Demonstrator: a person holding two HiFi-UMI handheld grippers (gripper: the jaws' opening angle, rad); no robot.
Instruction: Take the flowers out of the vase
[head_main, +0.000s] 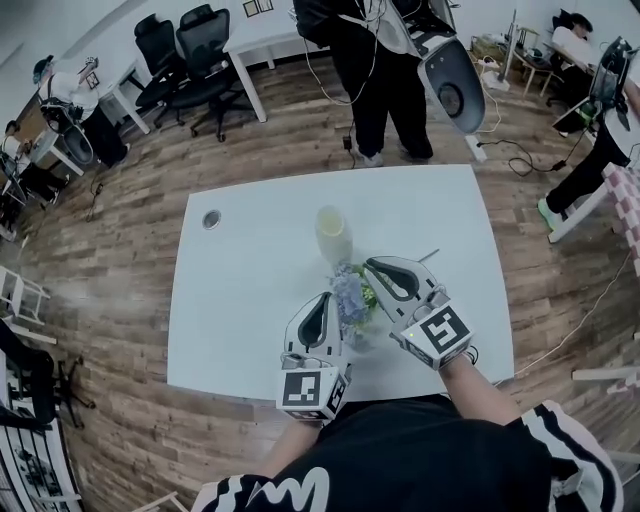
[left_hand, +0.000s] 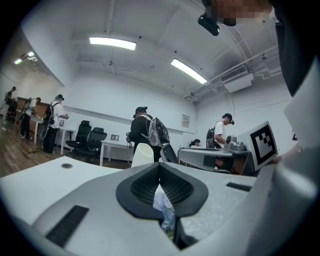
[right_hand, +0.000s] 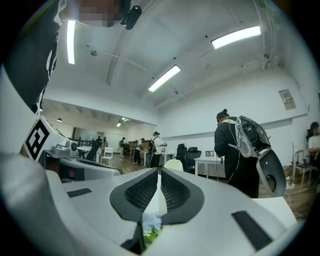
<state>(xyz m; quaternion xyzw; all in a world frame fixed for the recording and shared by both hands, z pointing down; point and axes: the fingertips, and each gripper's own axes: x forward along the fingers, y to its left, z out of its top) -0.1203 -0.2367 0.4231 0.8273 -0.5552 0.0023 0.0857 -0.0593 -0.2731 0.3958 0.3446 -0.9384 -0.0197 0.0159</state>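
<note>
Just between the 2 grippers, the flowers (head_main: 350, 300) stand upright, blooms up, stems hidden. The left gripper (head_main: 323, 299) pinches them. The right gripper (head_main: 369, 263) is narrowed to a slit above the blooms. The vase (head_main: 333, 232) stands beyond.

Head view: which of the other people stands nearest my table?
The person in black, just beyond the table's far edge; the others are off at the room's sides.

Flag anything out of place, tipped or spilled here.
Nothing spilled or tipped. The flowers sit between the left gripper and right gripper, apart from the vase, which stands upright without them on the table.
</note>
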